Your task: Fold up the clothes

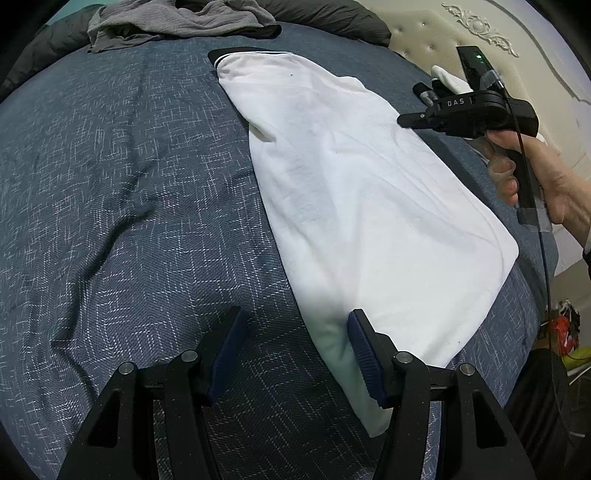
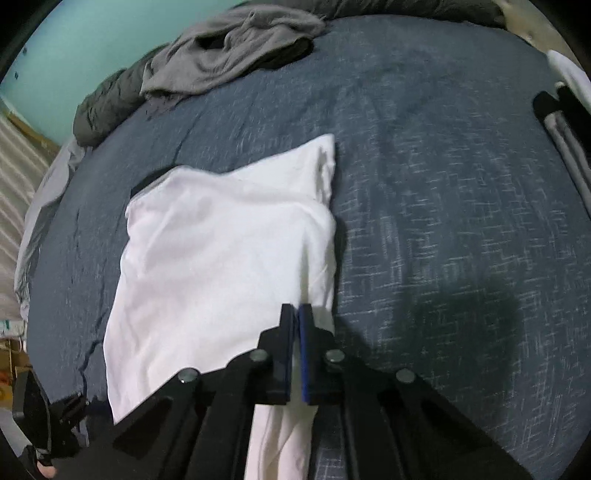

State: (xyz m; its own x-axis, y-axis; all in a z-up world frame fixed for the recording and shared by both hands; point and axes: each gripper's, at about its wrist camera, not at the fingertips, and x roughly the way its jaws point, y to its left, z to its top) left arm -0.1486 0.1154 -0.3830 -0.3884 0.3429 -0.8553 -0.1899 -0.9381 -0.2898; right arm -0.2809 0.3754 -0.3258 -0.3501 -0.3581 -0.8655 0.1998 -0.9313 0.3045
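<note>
The white garment (image 1: 369,206) lies lengthwise away from both hands; the left gripper (image 1: 295,354), fingers half open and empty, straddles its near edge, while the right gripper (image 2: 297,350), fingers closed on nothing, hovers above the opposite edge.

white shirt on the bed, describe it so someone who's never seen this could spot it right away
Start with the dark blue woven bedspread covering the bed. In its middle lies the white cotton shirt, folded into a long flat panel with dark trim at its far end. The only other garment, the crumpled grey top, sits bunched at the bed's far edge.
</note>
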